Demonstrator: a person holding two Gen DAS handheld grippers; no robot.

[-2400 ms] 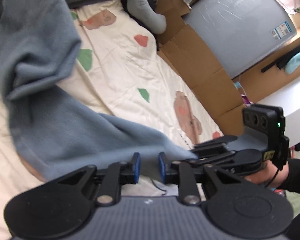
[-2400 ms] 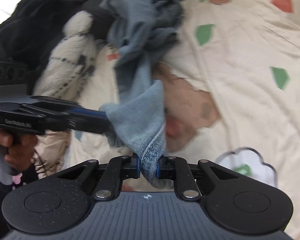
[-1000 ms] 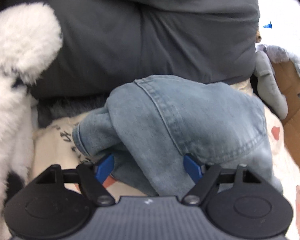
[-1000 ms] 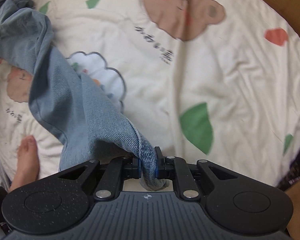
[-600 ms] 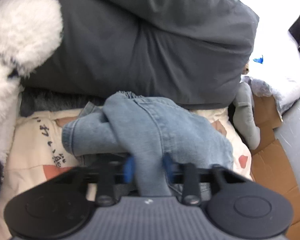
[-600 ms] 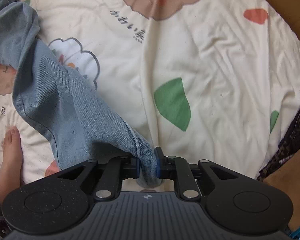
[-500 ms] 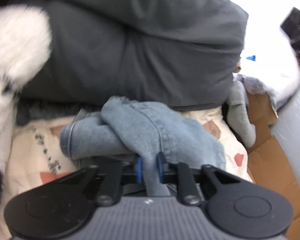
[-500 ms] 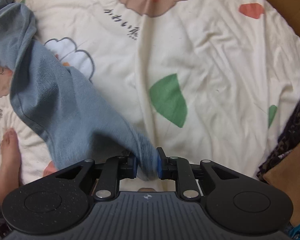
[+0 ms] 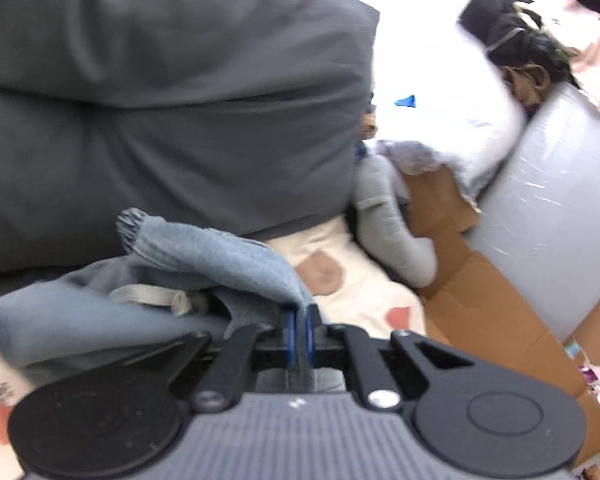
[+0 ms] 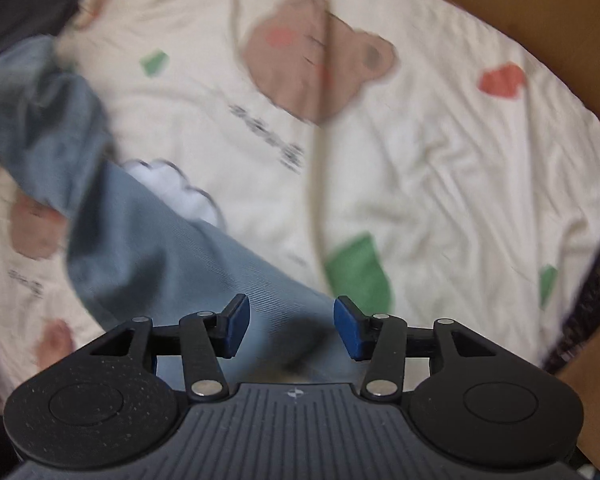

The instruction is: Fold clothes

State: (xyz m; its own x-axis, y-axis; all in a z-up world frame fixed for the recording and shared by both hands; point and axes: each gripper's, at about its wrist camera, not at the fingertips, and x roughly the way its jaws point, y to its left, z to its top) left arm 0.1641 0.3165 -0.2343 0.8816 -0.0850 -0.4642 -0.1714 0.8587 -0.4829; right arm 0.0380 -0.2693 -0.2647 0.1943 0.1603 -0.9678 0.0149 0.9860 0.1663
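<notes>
A pair of light blue jeans lies bunched in the left wrist view, its frayed hem up. My left gripper is shut on a fold of the denim, and the cloth drapes left from the blue pads. In the right wrist view the jeans trail from the upper left down to my right gripper. Its jaws are opening; the denim lies flat on the sheet between and under the blue pads, which do not press on it.
The bed has a cream sheet printed with bears and coloured shapes. Dark grey pillows stand behind the jeans. A grey plush limb, brown cardboard and a grey wrapped panel line the bed's right side.
My left gripper closed on a fold of the jeans and lifted it. My right gripper, which held the other end, spread its jaws and let the denim drop onto the sheet.
</notes>
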